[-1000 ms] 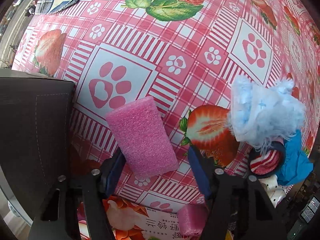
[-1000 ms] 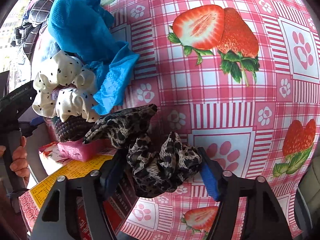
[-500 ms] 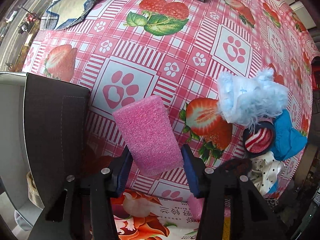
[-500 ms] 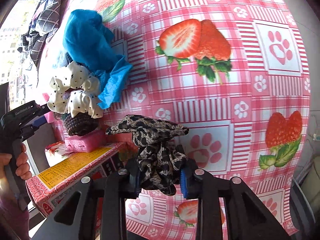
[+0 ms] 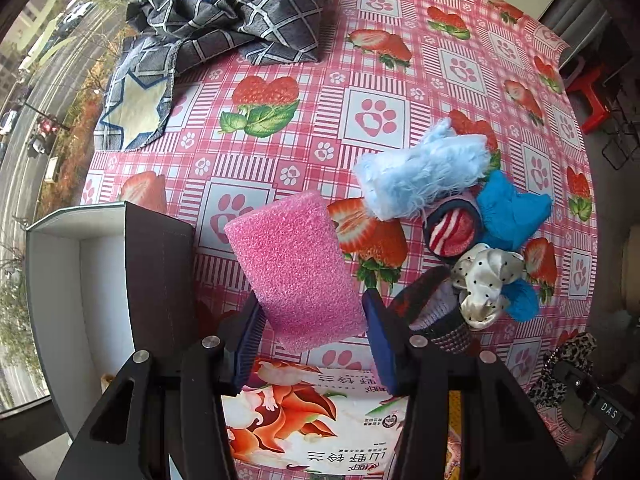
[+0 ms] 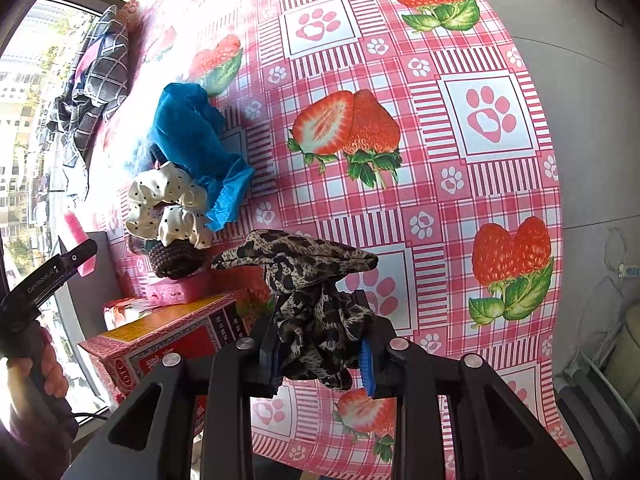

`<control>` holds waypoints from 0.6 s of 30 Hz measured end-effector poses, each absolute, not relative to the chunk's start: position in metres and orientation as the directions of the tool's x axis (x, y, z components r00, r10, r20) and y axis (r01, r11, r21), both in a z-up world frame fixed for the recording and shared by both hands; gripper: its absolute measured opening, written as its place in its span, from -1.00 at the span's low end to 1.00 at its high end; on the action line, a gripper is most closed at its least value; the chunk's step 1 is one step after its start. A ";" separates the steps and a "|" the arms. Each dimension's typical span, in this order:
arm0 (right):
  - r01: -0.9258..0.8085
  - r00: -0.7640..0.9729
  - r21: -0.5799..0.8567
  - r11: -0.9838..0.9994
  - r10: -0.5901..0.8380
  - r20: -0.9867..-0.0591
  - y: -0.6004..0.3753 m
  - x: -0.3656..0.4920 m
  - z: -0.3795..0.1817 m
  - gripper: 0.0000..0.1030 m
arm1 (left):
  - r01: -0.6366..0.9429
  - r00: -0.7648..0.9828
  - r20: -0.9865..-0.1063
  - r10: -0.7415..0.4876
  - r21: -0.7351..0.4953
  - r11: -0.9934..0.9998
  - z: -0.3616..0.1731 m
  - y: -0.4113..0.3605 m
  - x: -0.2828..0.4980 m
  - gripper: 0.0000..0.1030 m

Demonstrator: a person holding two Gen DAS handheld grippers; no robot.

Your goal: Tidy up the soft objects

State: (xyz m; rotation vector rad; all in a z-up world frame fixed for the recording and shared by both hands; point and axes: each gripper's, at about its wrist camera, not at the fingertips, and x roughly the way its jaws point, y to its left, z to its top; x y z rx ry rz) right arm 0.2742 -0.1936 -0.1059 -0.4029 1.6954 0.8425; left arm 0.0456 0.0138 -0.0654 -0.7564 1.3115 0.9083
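Left wrist view. The left gripper [image 5: 312, 344] has its jaws partly apart and clamped on the lower end of a pink foam block [image 5: 296, 268], which is held clear of the desk [image 5: 460, 64]. An open white box [image 5: 60, 280] with a dark flap stands at the left of the frame, at the desk edge; what can be seen of its interior shows no soft item. A cluster remains on the desk at right: pale blue fluffy piece [image 5: 420, 172], blue cloth [image 5: 508, 212], red-striped roll [image 5: 454, 234], polka-dot scrunchie [image 5: 486, 276]. A checked cloth [image 5: 224, 12] lies well apart, at the far side. Judgement: sorting is at an early stage; most items are still unplaced.

Right wrist view. The right gripper [image 6: 322, 356] has its jaws drawn close together and clamped on a leopard-print scrunchie [image 6: 316, 320], whose loose end fans out above the jaws, off the desk. A second pink foam piece [image 6: 176, 290] rests on a printed carton [image 6: 168, 336], touching a dark knitted item [image 6: 176, 260]. Both held items appear to await placement.
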 end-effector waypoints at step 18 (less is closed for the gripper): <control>-0.632 -0.249 0.378 0.676 0.285 -0.926 -0.200 0.270 -0.045 -0.41 | -0.796 0.147 -0.965 0.217 0.015 0.605 -0.005 -0.028 0.085 0.02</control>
